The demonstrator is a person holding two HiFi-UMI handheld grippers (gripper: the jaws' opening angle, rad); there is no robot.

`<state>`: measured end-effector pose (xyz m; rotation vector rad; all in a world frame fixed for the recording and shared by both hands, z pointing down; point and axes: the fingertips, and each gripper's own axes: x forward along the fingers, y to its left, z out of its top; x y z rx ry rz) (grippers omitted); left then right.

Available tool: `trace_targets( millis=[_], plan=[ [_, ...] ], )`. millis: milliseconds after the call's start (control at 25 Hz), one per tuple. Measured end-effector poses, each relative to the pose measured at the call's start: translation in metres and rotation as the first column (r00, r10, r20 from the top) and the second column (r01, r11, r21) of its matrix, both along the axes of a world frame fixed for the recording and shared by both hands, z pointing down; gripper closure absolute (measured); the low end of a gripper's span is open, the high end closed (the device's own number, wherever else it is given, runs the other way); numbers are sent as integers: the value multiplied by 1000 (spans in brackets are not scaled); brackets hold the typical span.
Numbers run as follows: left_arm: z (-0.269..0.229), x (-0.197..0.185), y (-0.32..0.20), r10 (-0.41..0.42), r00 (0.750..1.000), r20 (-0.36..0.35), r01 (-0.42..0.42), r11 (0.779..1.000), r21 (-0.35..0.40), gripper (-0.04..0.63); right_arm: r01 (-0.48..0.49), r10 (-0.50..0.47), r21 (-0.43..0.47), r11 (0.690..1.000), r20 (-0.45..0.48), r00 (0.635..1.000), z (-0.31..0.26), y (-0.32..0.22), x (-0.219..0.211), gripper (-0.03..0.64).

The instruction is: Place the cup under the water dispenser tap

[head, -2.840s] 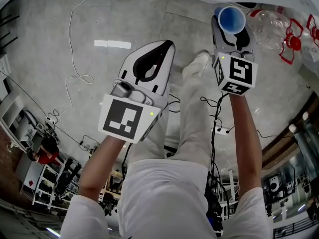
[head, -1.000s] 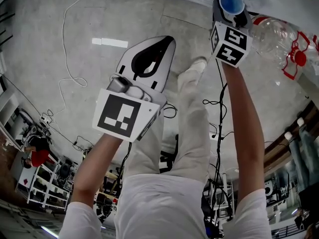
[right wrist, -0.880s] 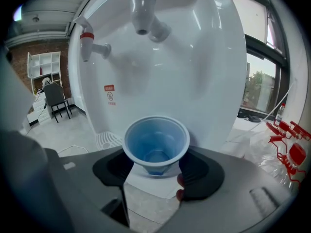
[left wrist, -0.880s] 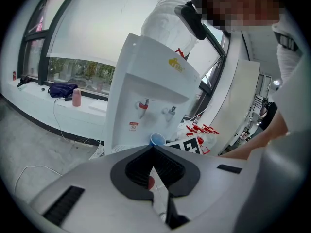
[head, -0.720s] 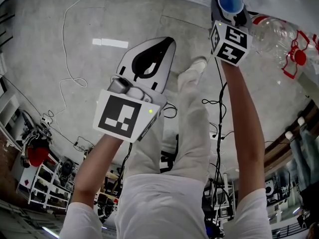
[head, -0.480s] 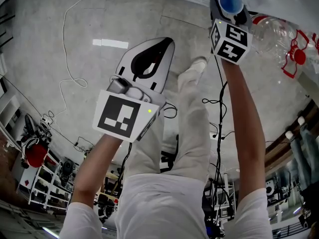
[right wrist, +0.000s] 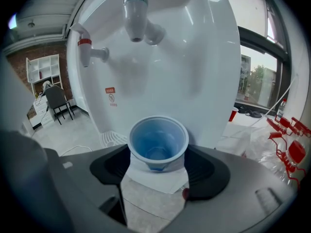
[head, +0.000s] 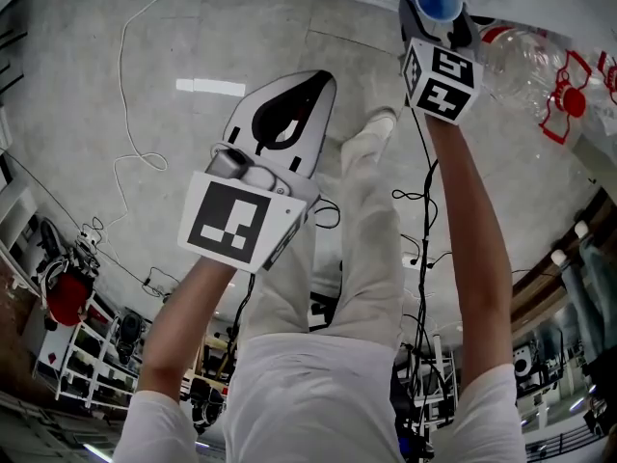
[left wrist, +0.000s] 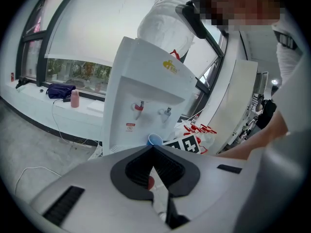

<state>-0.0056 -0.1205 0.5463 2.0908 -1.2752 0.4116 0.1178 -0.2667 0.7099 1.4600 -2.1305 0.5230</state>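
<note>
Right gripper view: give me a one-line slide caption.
Blue cup below a tap of the water dispenser, between the jaws of the right gripper, which have just been opening.

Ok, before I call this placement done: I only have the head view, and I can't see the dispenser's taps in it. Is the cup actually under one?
Observer: Yes. In the right gripper view the blue cup sits upright roughly below the green-collared tap. The red tap is off to its left.
Operator: Is the right gripper gripping it?
Observer: The right gripper has just been opening. Its fingers flank the blue cup without visibly squeezing it.
</note>
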Motion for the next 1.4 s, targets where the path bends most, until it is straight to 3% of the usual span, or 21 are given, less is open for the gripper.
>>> trace_targets(
  millis=[800,1080,1400],
  plan=[
    [-49,6,10,41,999,-1,-41,998,40,588,-8,8,-2,1000,-13,1000,-52,25,10,262],
    [-78,1,18,44,999,-2,-44,998,54,588,49,-49,5,999,-6,999,-88,39,4,267],
    [-114,-6,29,49,999,2,-49,996,72,588,50,-50,26,998,16,999,-141,62,9,361]
  ],
)
